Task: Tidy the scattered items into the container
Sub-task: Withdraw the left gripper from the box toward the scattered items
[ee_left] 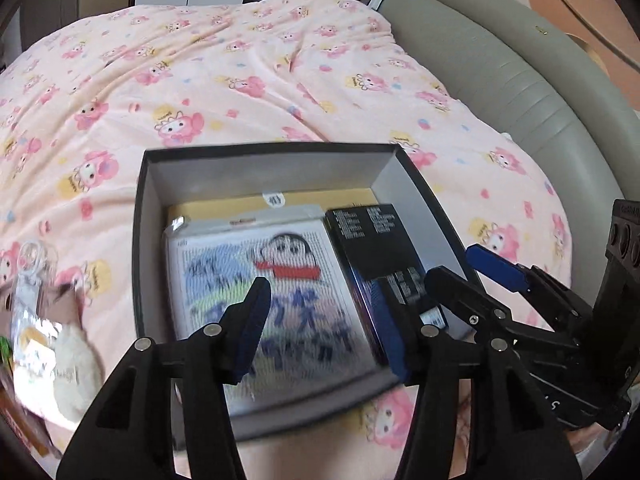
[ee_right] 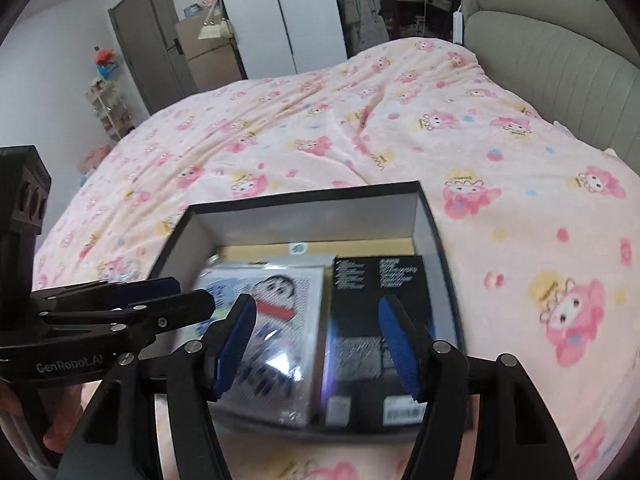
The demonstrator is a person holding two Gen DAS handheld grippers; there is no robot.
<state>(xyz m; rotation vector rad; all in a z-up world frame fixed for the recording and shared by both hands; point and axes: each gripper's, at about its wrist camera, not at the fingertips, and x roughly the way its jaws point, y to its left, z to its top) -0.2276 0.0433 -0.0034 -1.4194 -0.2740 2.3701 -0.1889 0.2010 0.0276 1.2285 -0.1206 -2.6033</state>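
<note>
A black box (ee_left: 272, 148) with grey inner walls lies open on the bed. Inside it a clear packet with a cartoon picture (ee_left: 248, 276) lies flat beside a black carton (ee_left: 376, 240) on its right. My left gripper (ee_left: 324, 328) hovers over the packet, open, with nothing between its blue pads. My right gripper (ee_right: 318, 344) hangs open over the seam between the packet (ee_right: 276, 300) and the carton (ee_right: 376, 280), holding nothing. Each gripper shows in the other's view: the right one (ee_left: 476, 276) by the box's right wall, the left one (ee_right: 172, 294) at its left wall (ee_right: 176, 240).
A shiny packet with a cream plush charm (ee_left: 48, 336) lies on the pink cartoon-print blanket (ee_left: 240, 80), left of the box, with other items at the frame edge. A grey padded headboard (ee_left: 500, 64) curves along the right. Wardrobes and a door (ee_right: 152, 40) stand beyond the bed.
</note>
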